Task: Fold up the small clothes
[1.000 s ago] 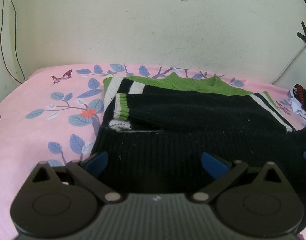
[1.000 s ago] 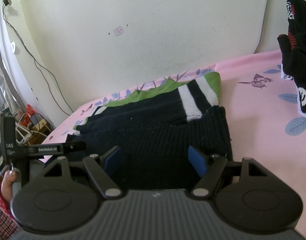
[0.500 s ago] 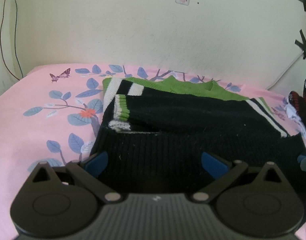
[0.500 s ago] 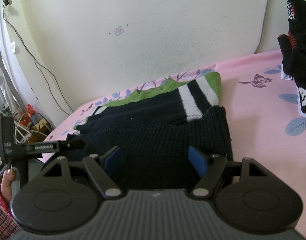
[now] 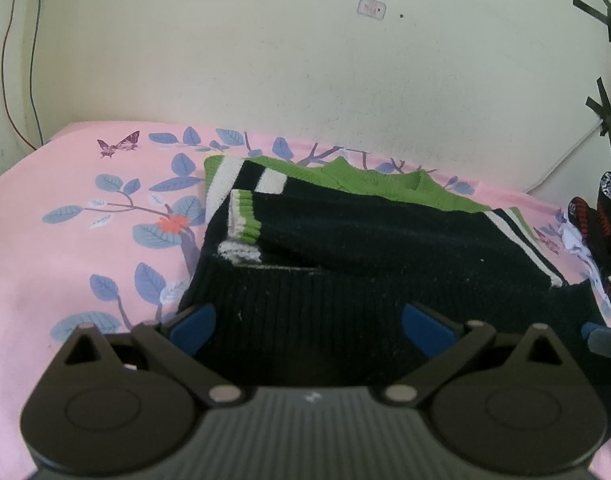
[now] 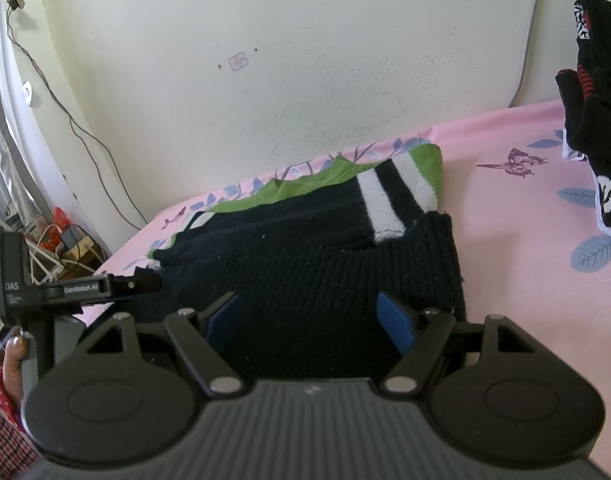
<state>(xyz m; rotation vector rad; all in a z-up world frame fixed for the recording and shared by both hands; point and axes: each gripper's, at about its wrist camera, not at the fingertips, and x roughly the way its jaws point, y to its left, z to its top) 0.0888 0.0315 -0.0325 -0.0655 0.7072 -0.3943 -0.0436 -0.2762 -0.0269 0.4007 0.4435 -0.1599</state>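
A small black knit sweater with a green collar and white and green stripes lies on the pink bed, both sleeves folded across its body. It also shows in the right wrist view. My left gripper is open, its blue pads straddling the ribbed hem near its left corner. My right gripper is open over the hem near its right corner. The left gripper's body shows at the left of the right wrist view.
The pink floral bedsheet runs back to a cream wall. A pile of black, red and white clothes sits at the right; it also shows in the left wrist view. Cables and a power strip lie beyond the bed's left edge.
The left gripper has drifted slightly and tilted, so the sweater sits a little lower in its view. The right gripper has hardly moved. Both stay open.
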